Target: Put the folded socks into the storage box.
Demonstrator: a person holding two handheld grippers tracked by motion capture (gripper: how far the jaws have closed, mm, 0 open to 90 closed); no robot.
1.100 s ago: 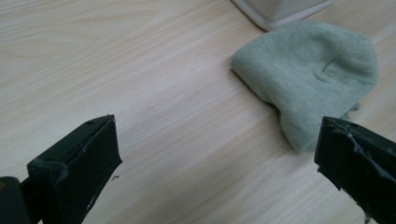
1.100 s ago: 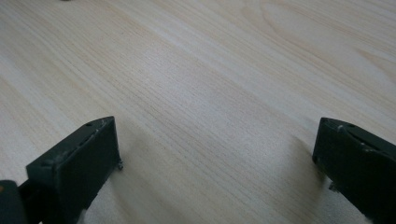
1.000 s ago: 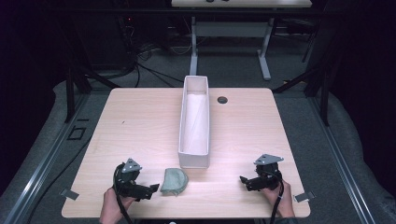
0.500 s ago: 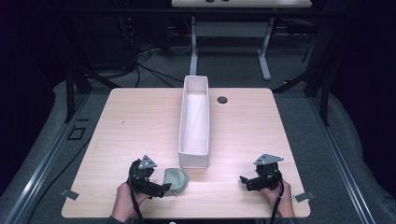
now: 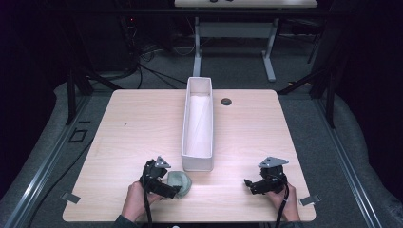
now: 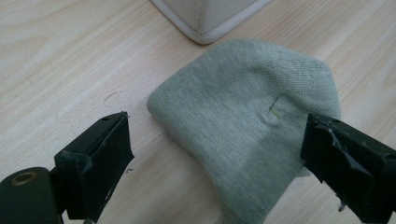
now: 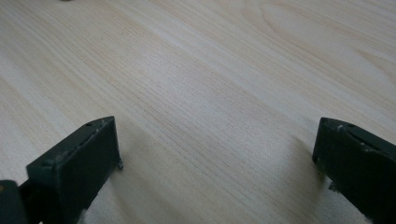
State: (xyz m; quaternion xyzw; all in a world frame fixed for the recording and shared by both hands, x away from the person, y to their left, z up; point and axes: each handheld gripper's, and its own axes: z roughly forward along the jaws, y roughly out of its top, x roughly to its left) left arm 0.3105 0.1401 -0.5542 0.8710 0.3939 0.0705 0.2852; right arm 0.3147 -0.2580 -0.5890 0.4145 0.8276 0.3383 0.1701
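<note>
At the near edge of the pale wooden desk (image 5: 142, 123), the left gripper (image 6: 215, 154) sits low over a soft grey-green knitted cloth bundle (image 6: 247, 126). Its black fingers (image 6: 98, 149) have just been closing but stand apart, one on the bare wood beside the cloth, the other at the cloth's far edge, neither clearly pressing it. The right gripper (image 5: 252, 184), well apart on the near right, holds its fingers (image 7: 79, 158) wide over bare wood. Just beyond the cloth lies the near end of a long, narrow white rectangular bin (image 5: 197, 123). Farther back is a small dark round grommet (image 5: 226, 101).
</note>
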